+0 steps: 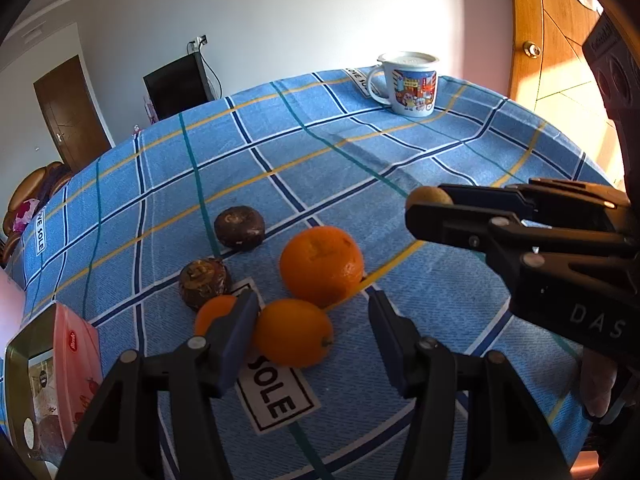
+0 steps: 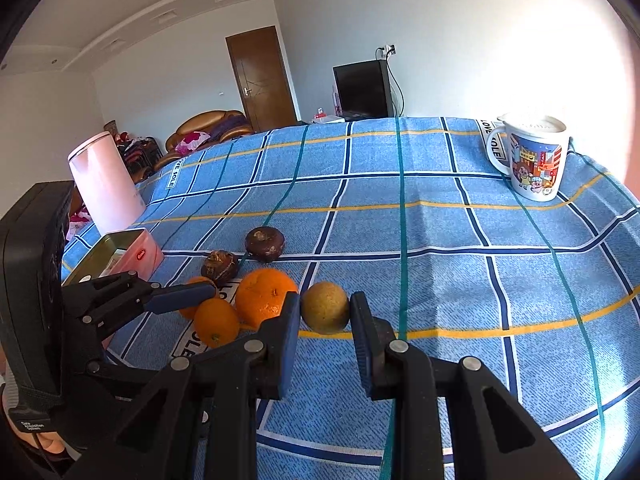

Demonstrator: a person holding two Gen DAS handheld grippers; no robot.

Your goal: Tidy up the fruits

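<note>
While your right gripper (image 2: 325, 314) sits low at centre frame, its blue pads bracket a yellow-brown fruit (image 2: 325, 307) on the blue checked tablecloth (image 2: 440, 280); pad contact cannot be confirmed. Your left gripper (image 1: 312, 334) stands spread around a small orange (image 1: 294, 332), touching nothing visibly. Just beyond lie a large orange (image 1: 321, 266), a third orange (image 1: 212, 314) and two dark brown fruits (image 1: 239, 227) (image 1: 204, 283). A printed mug (image 1: 410, 82) stands at upper right, a pink tin (image 1: 60, 364) at lower left.

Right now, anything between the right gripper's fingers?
Yes: the brownish-yellow fruit sits between the right gripper fingers, on the tablecloth. Right wrist view shows it.
</note>
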